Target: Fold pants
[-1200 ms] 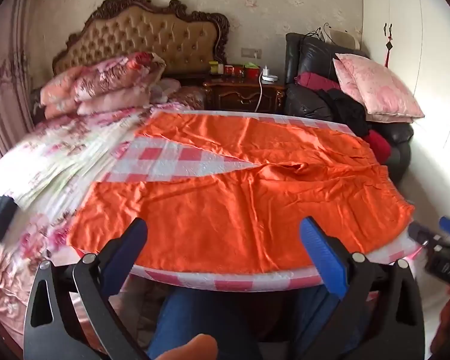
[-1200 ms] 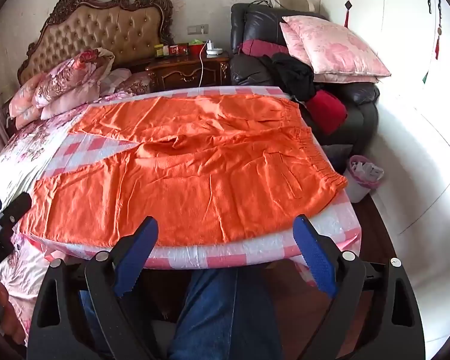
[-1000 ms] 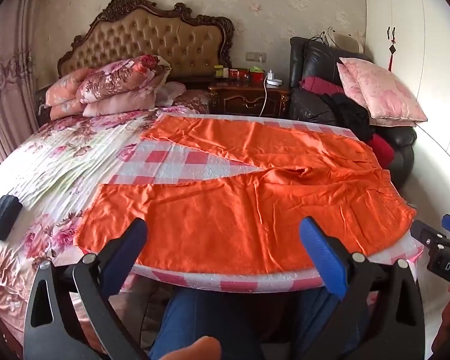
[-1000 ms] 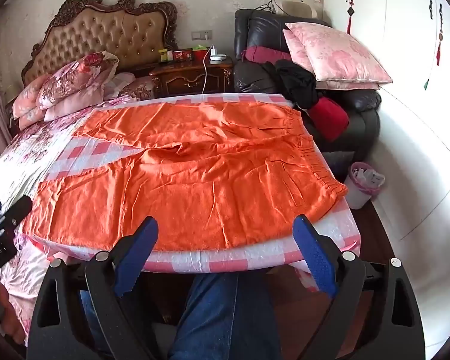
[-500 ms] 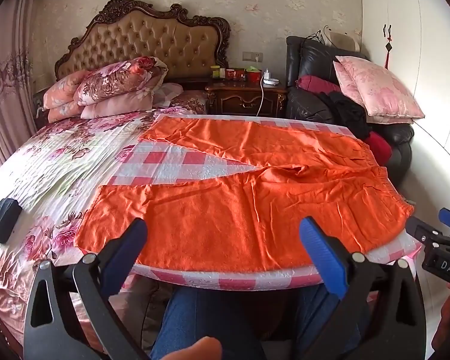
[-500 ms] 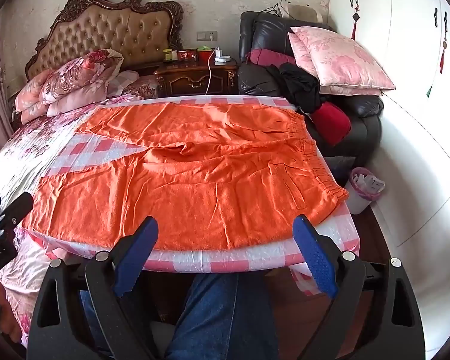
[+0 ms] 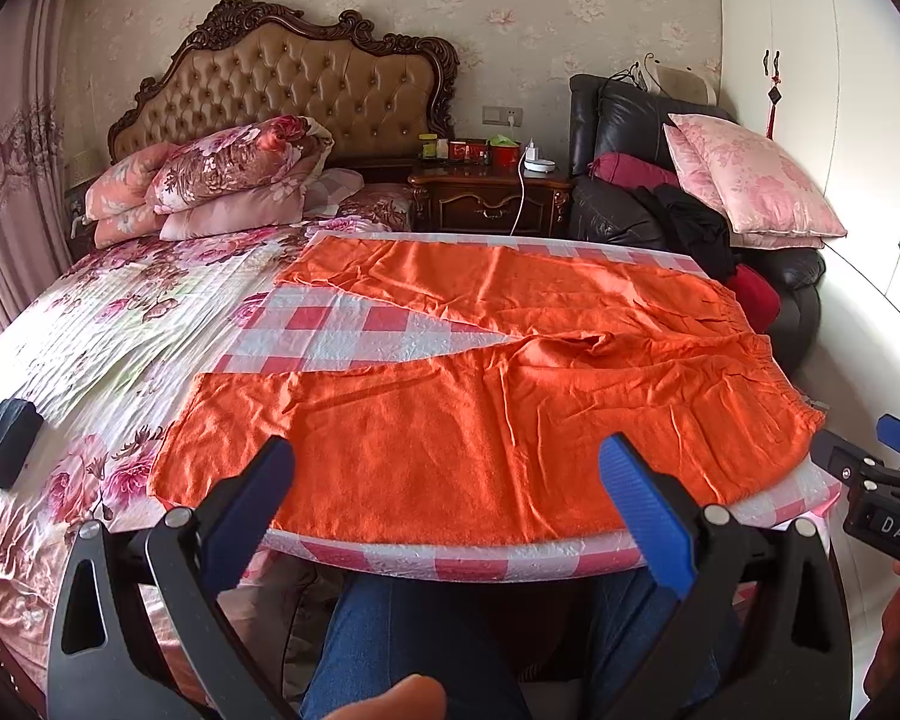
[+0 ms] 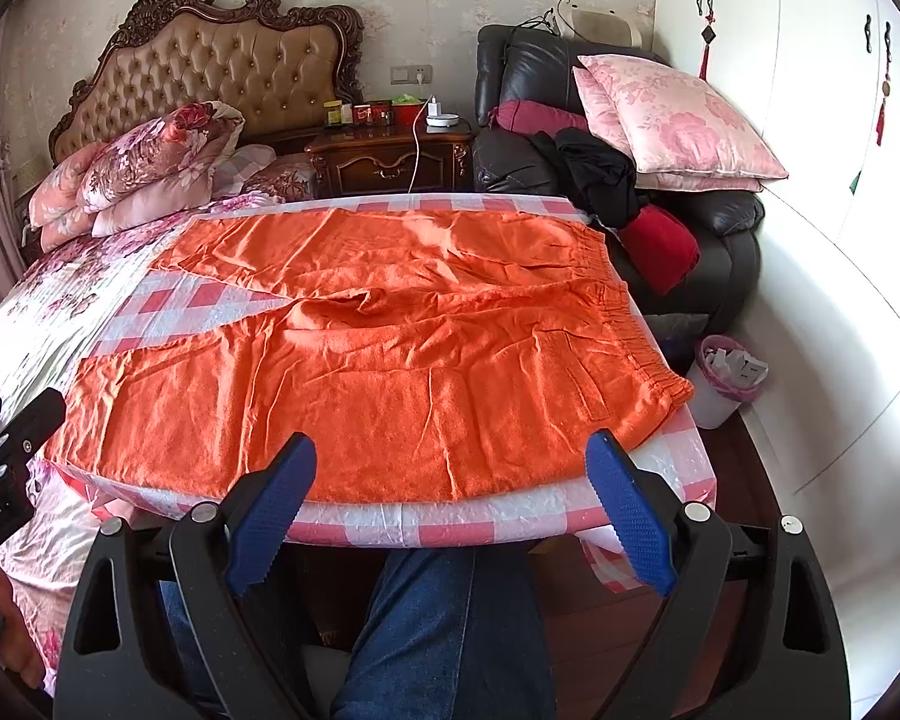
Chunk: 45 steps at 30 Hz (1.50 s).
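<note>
Hovering wide open and empty, left gripper (image 7: pixel 444 495) and right gripper (image 8: pixel 450 489) must next reach ahead to grasp the flat pants (image 8: pixel 390 360), folding not yet begun.

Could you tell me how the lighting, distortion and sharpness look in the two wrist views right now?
Left wrist view: strong fisheye bend curves the checked table edge, corners are vignetted black, daylight blows out the far left edge, and the orange pants are sharp. Right wrist view: the same barrel distortion bows the white wardrobe; the light is even and soft, with no motion blur.
</note>
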Motion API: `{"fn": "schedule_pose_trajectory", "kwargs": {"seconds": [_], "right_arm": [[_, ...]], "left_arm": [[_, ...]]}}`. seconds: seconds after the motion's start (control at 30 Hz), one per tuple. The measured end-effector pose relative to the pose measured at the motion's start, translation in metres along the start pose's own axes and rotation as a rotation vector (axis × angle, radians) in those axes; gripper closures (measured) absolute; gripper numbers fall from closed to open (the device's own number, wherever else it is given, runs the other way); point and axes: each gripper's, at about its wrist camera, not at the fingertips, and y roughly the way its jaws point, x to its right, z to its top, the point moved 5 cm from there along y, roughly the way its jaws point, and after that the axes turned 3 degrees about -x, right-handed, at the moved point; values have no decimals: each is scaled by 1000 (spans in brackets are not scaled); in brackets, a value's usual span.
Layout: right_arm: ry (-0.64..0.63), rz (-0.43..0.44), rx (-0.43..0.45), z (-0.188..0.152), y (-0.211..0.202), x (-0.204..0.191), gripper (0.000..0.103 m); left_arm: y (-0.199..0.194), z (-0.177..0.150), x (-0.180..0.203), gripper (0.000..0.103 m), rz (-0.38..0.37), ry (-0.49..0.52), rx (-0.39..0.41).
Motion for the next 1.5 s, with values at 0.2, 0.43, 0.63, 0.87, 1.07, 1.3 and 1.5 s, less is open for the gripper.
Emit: {"fn": "schedule_pose_trajectory", "kwargs": {"seconds": [0.2, 0.43, 0.63, 0.87, 1.07, 1.3, 1.5], "right_arm": [[0, 3, 2, 0, 0, -1, 15], [-2, 2, 2, 1, 0, -1, 15], [0, 3, 1, 1, 0, -1, 15], [-2, 1, 0, 0, 0, -2, 15], [-5, -6, 0, 0, 1, -1, 15], [-8, -9, -1, 0, 1, -1, 15], [-10, -10, 0, 0, 1, -2, 15]], "left_arm": [[0, 1, 1, 2, -1, 5, 0], [-1, 1, 2, 2, 0, 4, 0], [-1, 1, 0, 2, -1, 5, -1], [-1, 0, 0, 2, -1, 4, 0], [-1, 0, 0, 2, -2, 5, 0], [-1, 2, 0, 2, -1, 3, 0], [-1, 1, 0, 2, -1, 4, 0]]}}
